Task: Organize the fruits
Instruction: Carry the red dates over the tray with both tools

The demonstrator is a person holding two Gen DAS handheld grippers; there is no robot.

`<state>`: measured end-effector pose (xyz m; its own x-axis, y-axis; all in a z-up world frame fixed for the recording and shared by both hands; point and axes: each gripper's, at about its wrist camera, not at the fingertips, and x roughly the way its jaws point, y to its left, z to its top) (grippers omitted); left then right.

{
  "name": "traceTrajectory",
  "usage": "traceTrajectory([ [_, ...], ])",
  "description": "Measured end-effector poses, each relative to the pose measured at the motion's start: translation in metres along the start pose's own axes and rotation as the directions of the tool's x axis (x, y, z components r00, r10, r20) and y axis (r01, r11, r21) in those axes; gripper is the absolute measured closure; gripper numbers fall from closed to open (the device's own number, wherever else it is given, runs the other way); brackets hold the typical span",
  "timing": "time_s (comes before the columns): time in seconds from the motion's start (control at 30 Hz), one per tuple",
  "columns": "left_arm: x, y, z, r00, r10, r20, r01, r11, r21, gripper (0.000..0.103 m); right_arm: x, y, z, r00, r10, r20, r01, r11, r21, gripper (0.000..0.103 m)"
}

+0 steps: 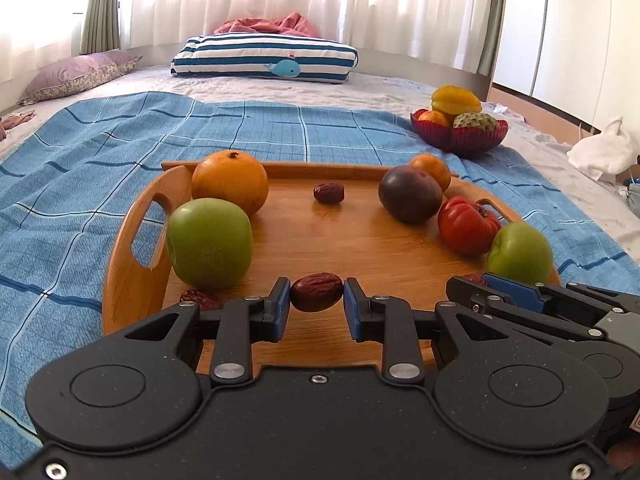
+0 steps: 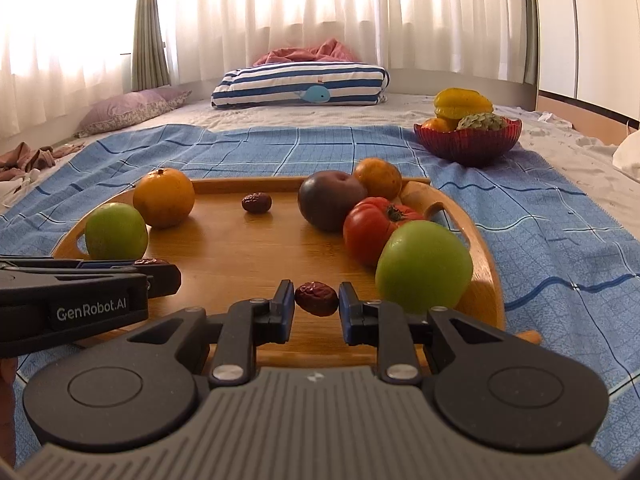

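Note:
My left gripper [image 1: 317,300] is shut on a wrinkled red date [image 1: 317,292] just above the front of the wooden tray [image 1: 320,236]. My right gripper [image 2: 317,304] is shut on a second red date [image 2: 317,298] beside it, over the same tray [image 2: 240,248]. On the tray lie a big orange [image 1: 230,186], two green apples [image 1: 209,242] [image 1: 520,254], a tomato [image 1: 468,226], a dark purple fruit [image 1: 410,194], a small orange [image 1: 432,170] and a loose date [image 1: 329,193]. Another date [image 1: 200,299] lies by the left apple.
The tray rests on a blue checked cloth [image 1: 80,200] spread over a bed. A red bowl [image 1: 460,136] with a starfruit and other fruit stands at the back right. A striped pillow [image 1: 264,58] and a purple pillow [image 1: 76,76] lie further back.

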<state>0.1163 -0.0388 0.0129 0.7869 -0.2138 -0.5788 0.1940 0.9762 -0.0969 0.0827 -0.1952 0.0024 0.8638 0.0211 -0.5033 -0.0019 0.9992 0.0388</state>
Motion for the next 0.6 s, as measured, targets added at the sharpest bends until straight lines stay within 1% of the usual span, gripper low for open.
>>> traceTrajectory([
  [0.37, 0.01, 0.0, -0.005, 1.0, 0.02, -0.024, -0.02, 1.0, 0.007, 0.076, 0.008, -0.001, -0.005, 1.0, -0.005, -0.028, 0.005, 1.0, 0.006, 0.074],
  [0.6, 0.014, -0.001, -0.006, 0.999, 0.033, -0.027, -0.033, 0.999, 0.011, 0.076, 0.009, -0.001, -0.006, 1.0, -0.008, -0.026, 0.008, 1.0, 0.0, 0.073],
])
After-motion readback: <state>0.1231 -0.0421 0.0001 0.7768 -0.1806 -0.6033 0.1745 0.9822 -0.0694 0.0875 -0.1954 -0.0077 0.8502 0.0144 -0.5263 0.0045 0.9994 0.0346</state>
